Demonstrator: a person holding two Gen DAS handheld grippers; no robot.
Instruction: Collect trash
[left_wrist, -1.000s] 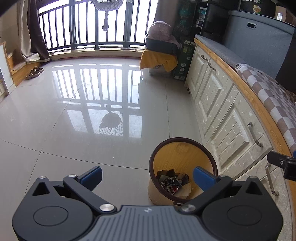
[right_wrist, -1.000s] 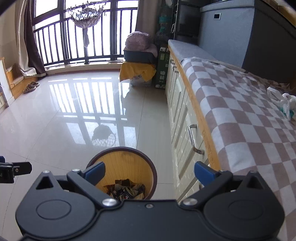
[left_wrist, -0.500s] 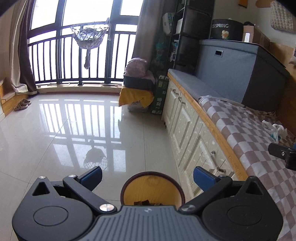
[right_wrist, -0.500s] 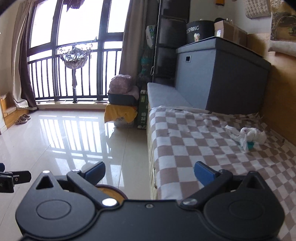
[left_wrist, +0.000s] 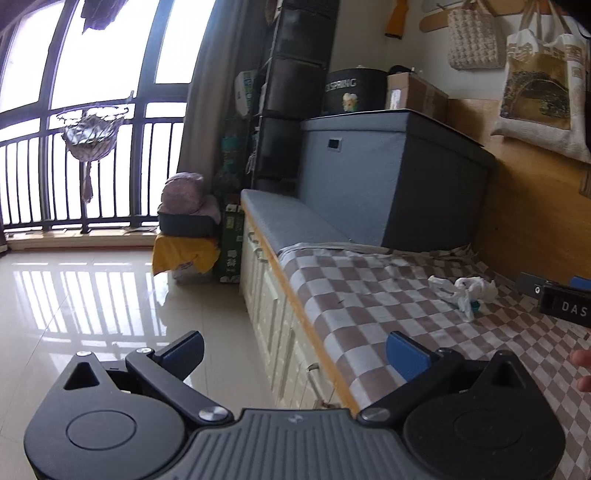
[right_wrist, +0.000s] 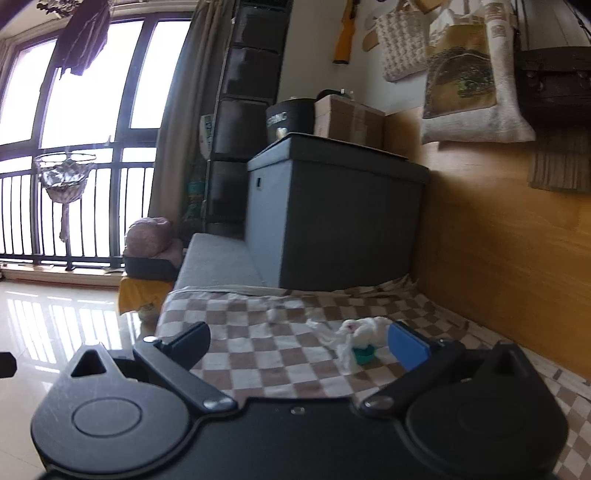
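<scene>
a crumpled white tissue wad (right_wrist: 364, 329) with a small teal cap (right_wrist: 362, 355) under it lies on the checkered cloth (right_wrist: 258, 343), toward the back edge near the wooden wall panel (right_wrist: 498, 258). the right gripper (right_wrist: 299, 341) points at it with jaws spread wide and empty, the wad just beside its right finger. the left gripper (left_wrist: 295, 350), equally wide and empty, hangs over the cloth's front edge. this looks like the approach step; next, the right gripper likely needs to shift right and lower until the wad sits between its fingers, then close.
</scene>
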